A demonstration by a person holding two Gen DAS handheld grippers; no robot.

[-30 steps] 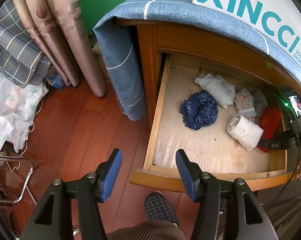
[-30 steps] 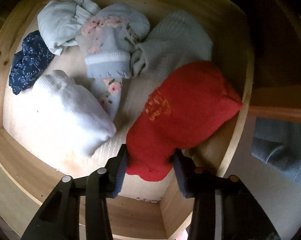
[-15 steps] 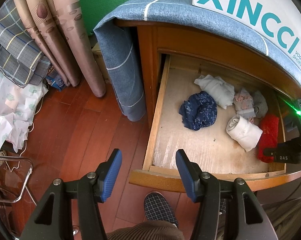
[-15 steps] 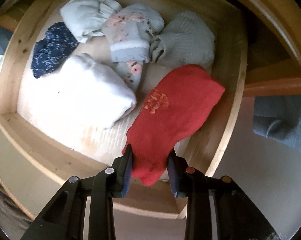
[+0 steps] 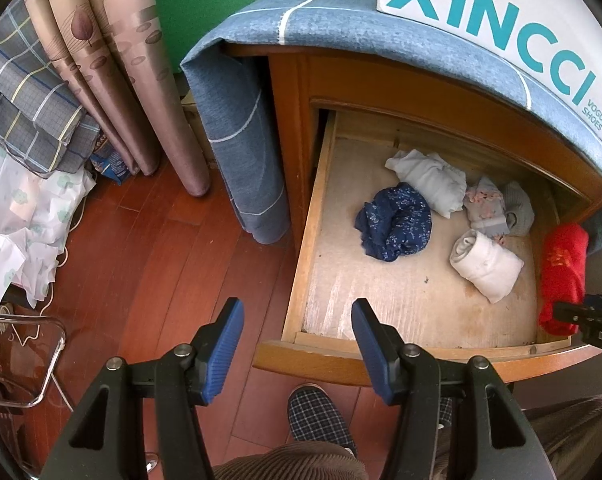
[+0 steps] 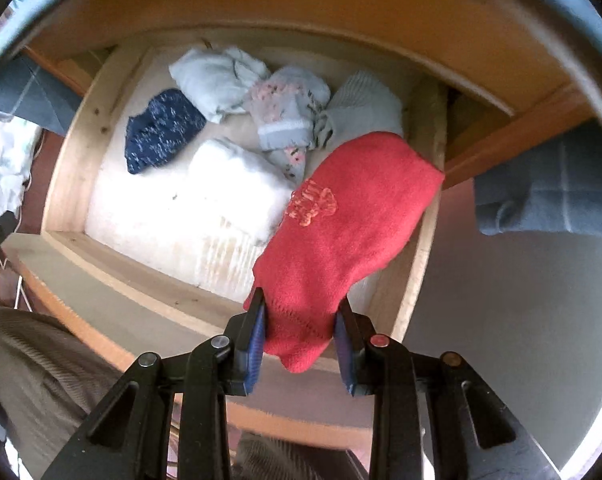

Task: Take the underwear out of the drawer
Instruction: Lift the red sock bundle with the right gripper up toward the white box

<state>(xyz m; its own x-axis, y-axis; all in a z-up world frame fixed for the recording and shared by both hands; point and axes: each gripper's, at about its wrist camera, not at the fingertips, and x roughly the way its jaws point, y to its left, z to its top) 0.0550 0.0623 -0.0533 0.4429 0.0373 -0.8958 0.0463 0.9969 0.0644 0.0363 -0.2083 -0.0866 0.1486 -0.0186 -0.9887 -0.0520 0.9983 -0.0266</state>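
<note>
now red underwear (image 6: 341, 232) higher above drawer (image 6: 81, 152)

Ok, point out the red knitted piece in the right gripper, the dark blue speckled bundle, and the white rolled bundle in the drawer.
Red knitted piece (image 6: 341, 236): right wrist view, middle of its body.
Dark blue speckled bundle (image 5: 397, 222): left wrist view, its centre.
White rolled bundle (image 5: 487, 264): left wrist view, middle of the roll.
</note>
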